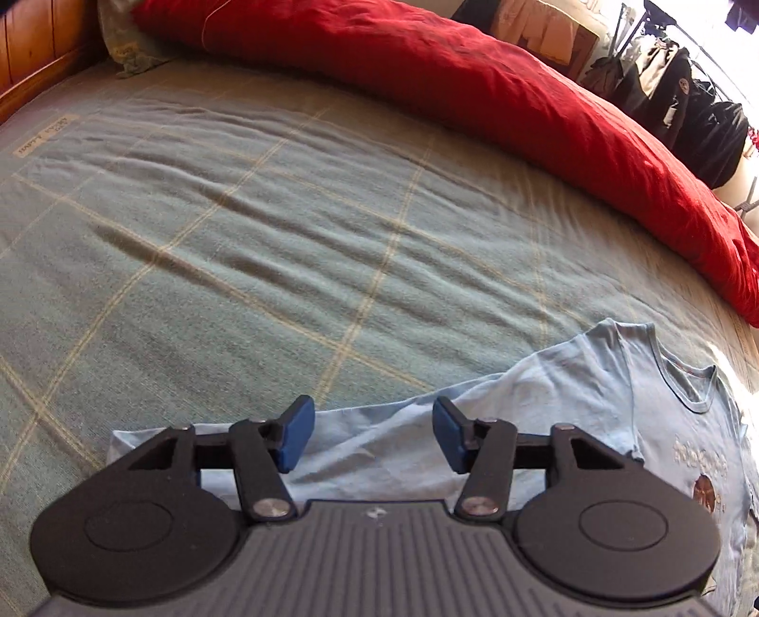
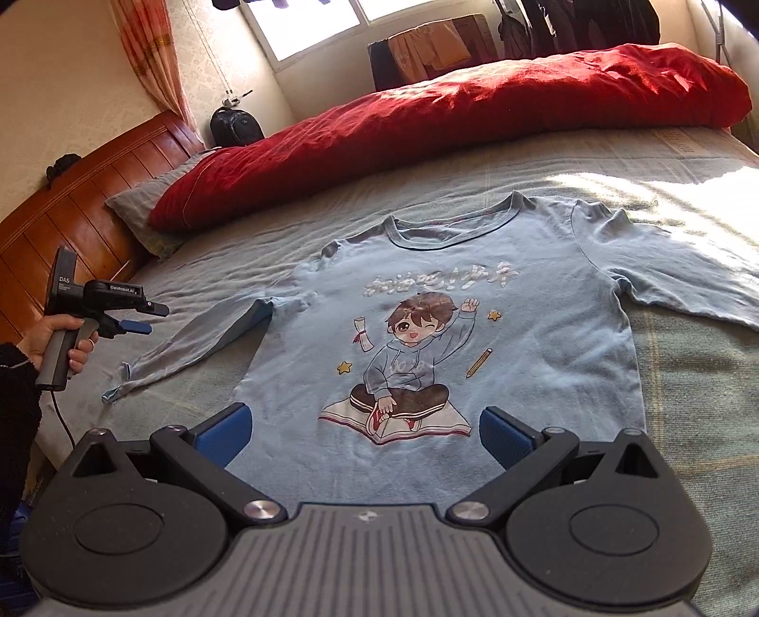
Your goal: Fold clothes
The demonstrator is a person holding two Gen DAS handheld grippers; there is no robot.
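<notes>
Shirt: a light blue long-sleeved shirt [image 2: 474, 294] lies face up and spread flat on the bed [image 2: 688, 427], hem toward the near edge, neckband toward the far side where the red quilt [image 2: 450, 123] runs.
Print: a cartoon figure sitting on a book covers the chest; judged slightly stiffer than the bare knit, so folds may resist a little there.
Handling: thin jersey, judged light, limp and not fragile; it will drape and drag, and one layer can slip over the other when lifted.
Where to take hold: the sleeve [image 2: 189, 351] stretched toward the headboard side ends in a rumpled cuff; cuff, shoulder seam and hem corners look like the soundest pinches.
Left gripper [image 1: 372, 434]: its jaws stand partly apart with nothing between them, hovering over the sleeve cloth; a hand [image 2: 57, 341] holds it near the headboard side.
Right gripper [image 2: 365, 439]: jaws wide, empty, poised above the hem at the near edge.
Bed cover: a grey-green checked sheet [image 1: 284, 237], wrinkled and soft, judged to give some friction against sliding cloth.
Room: wooden headboard [image 2: 85, 209], a pillow [image 2: 142, 209] half under the quilt, a bright window [image 2: 322, 23] throwing sun across the far sleeve, dark clothes hanging [image 1: 683, 95] beyond.
</notes>
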